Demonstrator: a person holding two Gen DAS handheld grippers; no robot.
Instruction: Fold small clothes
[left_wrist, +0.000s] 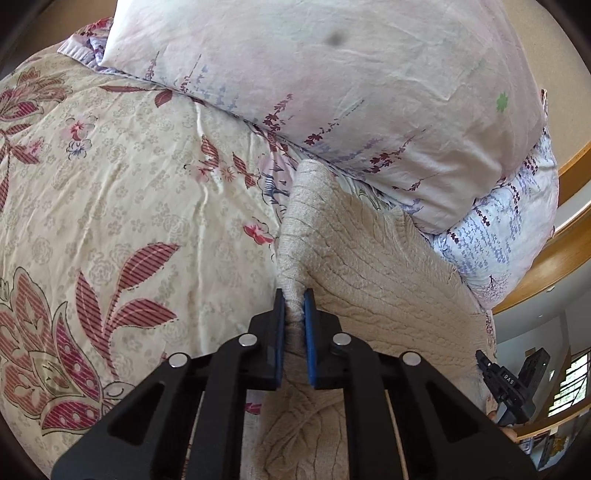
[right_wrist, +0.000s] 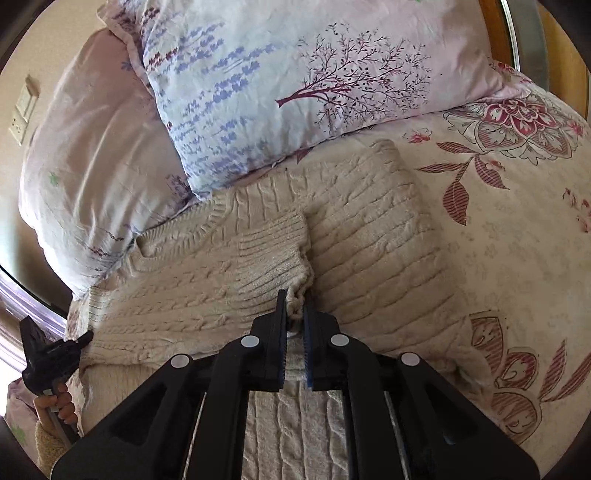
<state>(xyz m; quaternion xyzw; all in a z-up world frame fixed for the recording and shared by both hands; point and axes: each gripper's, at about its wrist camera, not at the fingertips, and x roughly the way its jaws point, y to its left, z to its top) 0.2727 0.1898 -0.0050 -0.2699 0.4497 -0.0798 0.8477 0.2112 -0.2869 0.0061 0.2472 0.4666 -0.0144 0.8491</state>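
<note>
Left wrist view: your left gripper (left_wrist: 294, 302) pinches a raised ridge of the cream cable-knit sweater (left_wrist: 388, 266); your right gripper (right_wrist: 295, 304) clamps its ribbed cuff (right_wrist: 273, 251); garment lies on the floral bedspread (right_wrist: 517, 229), stretching ahead toward the pillows (left_wrist: 332, 92).

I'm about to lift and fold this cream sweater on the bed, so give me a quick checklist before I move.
1. Left claw shut on sweater fabric: ok.
2. Right claw shut on the sweater's ribbed edge: ok.
3. Sweater lies flat on the bedspread: not ok, one part is already doubled over.
4. Sweater free of the pillows: cannot tell, its far edge meets them.
5. Bedspread caught in either claw: cannot tell.
</note>
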